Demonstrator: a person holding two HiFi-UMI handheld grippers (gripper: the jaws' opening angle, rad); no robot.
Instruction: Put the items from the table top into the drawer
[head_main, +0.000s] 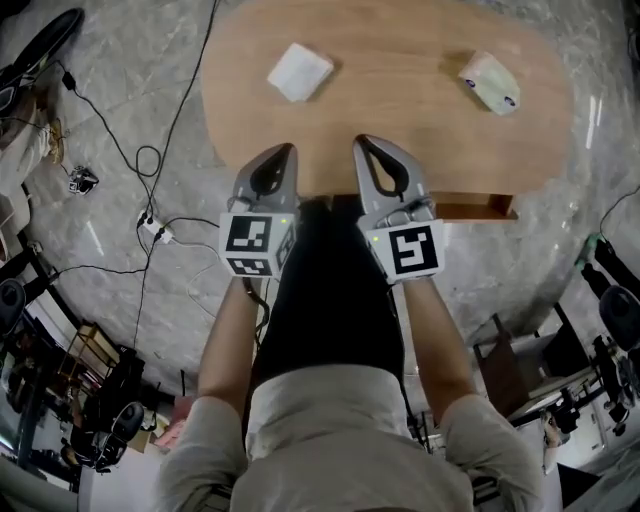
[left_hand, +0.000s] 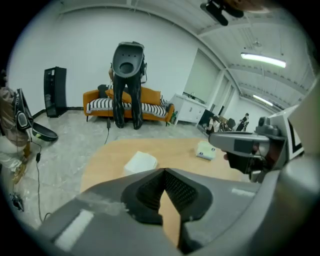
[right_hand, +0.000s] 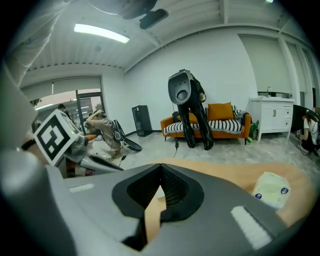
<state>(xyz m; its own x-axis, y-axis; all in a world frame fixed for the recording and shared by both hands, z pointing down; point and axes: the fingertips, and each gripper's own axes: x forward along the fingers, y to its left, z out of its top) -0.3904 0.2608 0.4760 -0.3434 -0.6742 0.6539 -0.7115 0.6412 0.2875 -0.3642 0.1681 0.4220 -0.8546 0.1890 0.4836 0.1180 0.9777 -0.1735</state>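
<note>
Your left gripper (head_main: 284, 152) is pinched tight, tips meeting on nothing, and your right gripper (head_main: 362, 142) matches it, closed and empty. Both point away from you over the near edge of the table (head_main: 400, 130), side by side with a gap between them.

Look at the white pad (head_main: 300, 72) on the far left of the top: a soft, flat square turned cornerwise, one corner aimed back at you. Over on the far right lies the pale packet (head_main: 489, 82), puffy and oblong, its long axis running from far-left to near-right, with blue print at the near-right end. The two sit well apart, with bare wood between them and in front of your jaws.

That top is smooth light wood with a rounded, oval outline. The drawer (head_main: 475, 205) sticks out a little from under the near right edge, just right of your right gripper, also wooden. Grey marbled floor (head_main: 120, 90) surrounds the table, with cables (head_main: 150, 160) trailing on the left.
</note>
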